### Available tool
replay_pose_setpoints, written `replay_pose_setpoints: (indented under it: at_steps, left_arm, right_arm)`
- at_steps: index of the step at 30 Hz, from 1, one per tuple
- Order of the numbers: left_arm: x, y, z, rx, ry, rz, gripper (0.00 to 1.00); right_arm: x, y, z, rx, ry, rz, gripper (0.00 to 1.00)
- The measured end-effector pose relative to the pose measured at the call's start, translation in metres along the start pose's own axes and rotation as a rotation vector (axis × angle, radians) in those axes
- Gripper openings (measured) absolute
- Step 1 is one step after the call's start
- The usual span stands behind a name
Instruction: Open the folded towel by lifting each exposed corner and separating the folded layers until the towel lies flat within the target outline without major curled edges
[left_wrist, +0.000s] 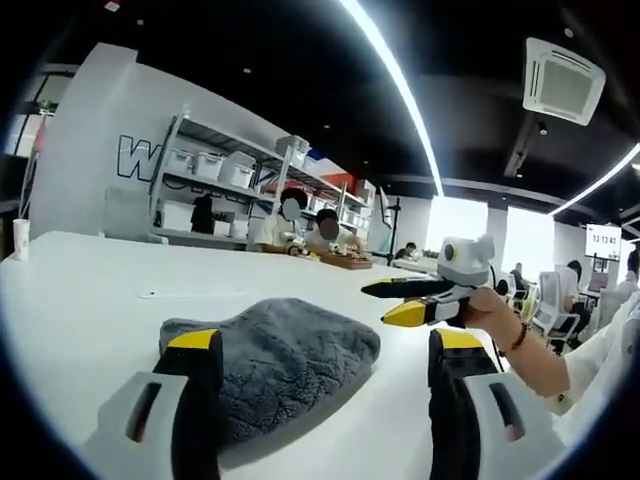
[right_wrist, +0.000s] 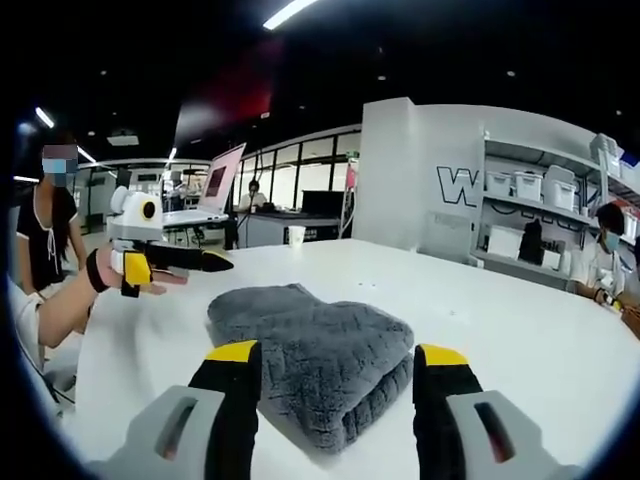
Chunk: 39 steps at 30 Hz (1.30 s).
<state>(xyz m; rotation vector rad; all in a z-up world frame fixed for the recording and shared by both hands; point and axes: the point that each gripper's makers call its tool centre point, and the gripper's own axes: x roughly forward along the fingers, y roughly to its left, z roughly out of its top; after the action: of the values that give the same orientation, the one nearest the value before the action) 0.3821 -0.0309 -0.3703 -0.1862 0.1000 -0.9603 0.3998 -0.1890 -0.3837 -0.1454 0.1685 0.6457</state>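
A grey, fluffy towel lies folded in a thick pad on the white table. In the left gripper view my left gripper is open, its yellow-tipped jaws standing on either side of the towel's near end. The right gripper, held in a hand, hovers just right of the towel above the table. In the right gripper view the towel lies straight ahead, its thick folded edge toward me. My right gripper is open and straddles that near edge. The left gripper hovers at the towel's far left.
A paper cup stands near the table's far edge, and a thin cable lies beyond the towel. Shelves with white bins line the wall. People sit at desks behind, and a person stands at left.
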Motion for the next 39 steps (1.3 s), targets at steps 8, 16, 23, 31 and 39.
replay_pose_setpoints:
  at_steps: [8,16,23,31,39]
  left_arm:
    - [0.004,0.006,-0.006,-0.004,0.020,0.019,0.83]
    - [0.005,0.018,-0.008,0.010,0.037,0.053,0.82]
    - [0.006,0.021,-0.011,0.003,0.058,0.061,0.81]
    - [0.008,0.022,-0.009,0.002,0.056,0.062,0.81]
    - [0.007,0.024,-0.009,0.004,0.054,0.069,0.80]
  right_arm:
    - [0.004,-0.002,0.002,0.000,-0.004,0.003,0.56]
    - [0.010,-0.004,0.003,-0.003,-0.003,-0.002,0.55]
    - [0.014,-0.005,0.001,-0.013,0.003,0.001,0.53]
    - [0.014,-0.006,-0.001,0.005,0.001,-0.005,0.52]
    - [0.016,-0.008,-0.002,0.015,0.005,-0.007,0.52]
